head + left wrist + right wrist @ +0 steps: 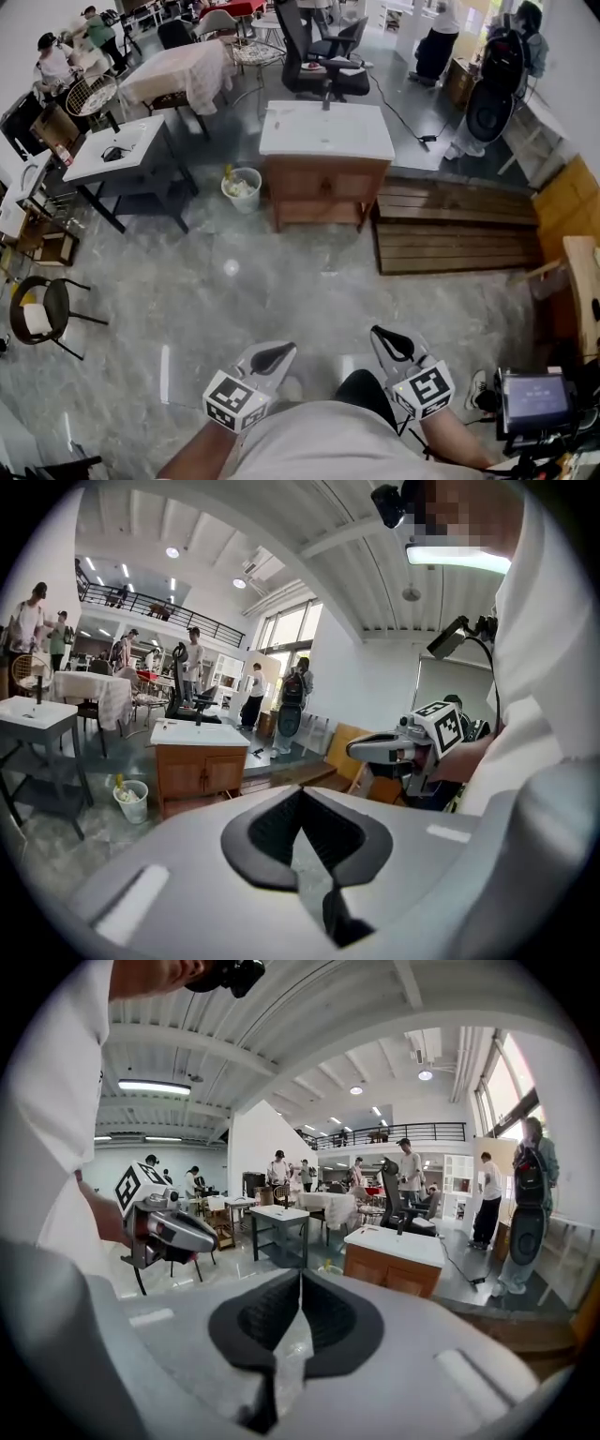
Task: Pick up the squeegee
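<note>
I cannot make out a squeegee in any view. A wooden wash cabinet with a white top (326, 131) stands a few steps ahead on the grey floor, with a dark tap at its back edge. It also shows in the left gripper view (197, 735) and the right gripper view (394, 1241). My left gripper (275, 356) and right gripper (394, 344) are held close to my body, side by side, pointing forward and slightly down. Both are shut with nothing between the pads (300, 794) (300, 1279). Each gripper view shows the other gripper (375, 750) (202, 1239) beside it.
A white bucket (242, 187) stands at the cabinet's left. Wooden pallets (450, 225) lie to its right. A white table (117, 150) and a black round chair (42, 314) are on the left. Office chairs (323, 56) and several people are farther back.
</note>
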Demonstrator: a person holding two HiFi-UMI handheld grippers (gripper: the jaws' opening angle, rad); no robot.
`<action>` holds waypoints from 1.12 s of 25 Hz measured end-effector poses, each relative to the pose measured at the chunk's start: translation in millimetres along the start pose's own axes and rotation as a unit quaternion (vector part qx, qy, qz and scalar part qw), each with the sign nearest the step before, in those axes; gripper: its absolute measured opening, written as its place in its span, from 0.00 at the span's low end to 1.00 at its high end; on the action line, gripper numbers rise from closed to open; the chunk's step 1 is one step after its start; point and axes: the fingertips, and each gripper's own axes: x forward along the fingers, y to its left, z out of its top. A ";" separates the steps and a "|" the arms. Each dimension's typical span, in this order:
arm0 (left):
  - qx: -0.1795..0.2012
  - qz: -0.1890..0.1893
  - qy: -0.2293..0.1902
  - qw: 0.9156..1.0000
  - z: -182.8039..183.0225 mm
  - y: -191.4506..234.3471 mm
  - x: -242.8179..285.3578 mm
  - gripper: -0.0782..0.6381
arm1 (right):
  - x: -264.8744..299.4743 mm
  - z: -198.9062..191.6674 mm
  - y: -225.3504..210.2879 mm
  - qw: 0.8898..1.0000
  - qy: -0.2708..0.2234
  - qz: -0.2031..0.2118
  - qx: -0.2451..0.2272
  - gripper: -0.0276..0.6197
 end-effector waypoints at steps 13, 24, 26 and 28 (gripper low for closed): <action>-0.012 0.034 0.012 0.999 42.5 107.7 103.8 0.20 | 119.0 18.5 -106.1 0.999 0.008 0.034 -0.006 0.14; -0.009 0.092 0.003 0.996 130.7 188.3 246.5 0.26 | 204.0 45.2 -271.9 0.997 0.003 0.069 -0.023 0.20; -0.012 0.095 0.004 0.995 140.0 198.4 265.3 0.26 | 214.7 46.1 -291.3 0.998 0.003 0.068 -0.018 0.20; -0.015 0.097 0.005 0.995 148.2 209.0 281.1 0.26 | 225.1 49.8 -307.2 0.998 0.002 0.067 -0.013 0.20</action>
